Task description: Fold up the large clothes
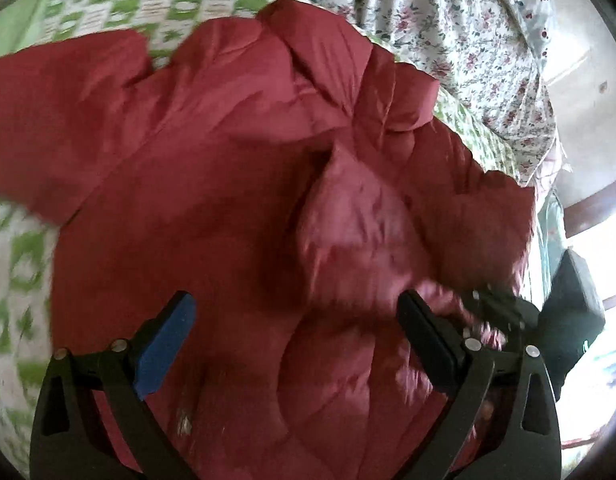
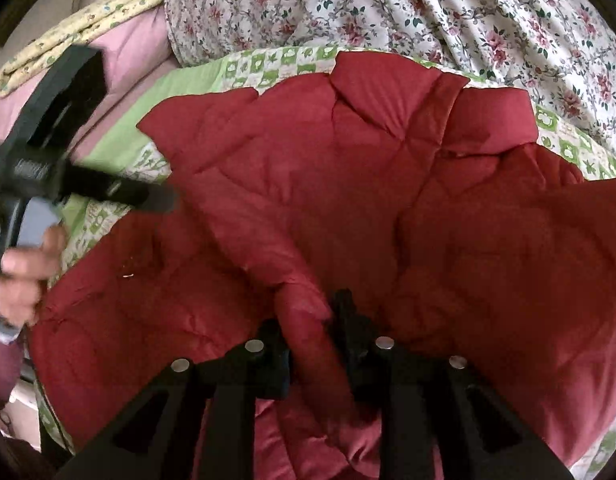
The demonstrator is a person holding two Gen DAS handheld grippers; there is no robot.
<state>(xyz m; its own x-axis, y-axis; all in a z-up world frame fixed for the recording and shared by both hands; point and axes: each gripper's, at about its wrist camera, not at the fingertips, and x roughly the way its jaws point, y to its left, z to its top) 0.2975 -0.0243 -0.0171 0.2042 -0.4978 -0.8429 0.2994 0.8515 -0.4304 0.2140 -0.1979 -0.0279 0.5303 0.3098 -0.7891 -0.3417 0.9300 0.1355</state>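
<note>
Right claw (image 2: 308, 344) apparently pinching a fold of red quilted jacket (image 2: 348, 184) on checked bedspread (image 2: 268, 66).

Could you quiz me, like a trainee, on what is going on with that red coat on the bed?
1. True or false: the left gripper has its jaws closed tight on the red padded jacket.
2. What runs between the fingers of the right gripper?
A. a floral sheet
B. a fold of the jacket
C. nothing
3. Fill in: the jacket lies on a green-and-white ______ quilt.

Key
1. False: its jaws stand wide apart above the jacket, with nothing between them.
2. B: a ridge of red fabric passes between the narrowly set fingers.
3. Checked. A floral sheet lies bunched beyond it.
</note>
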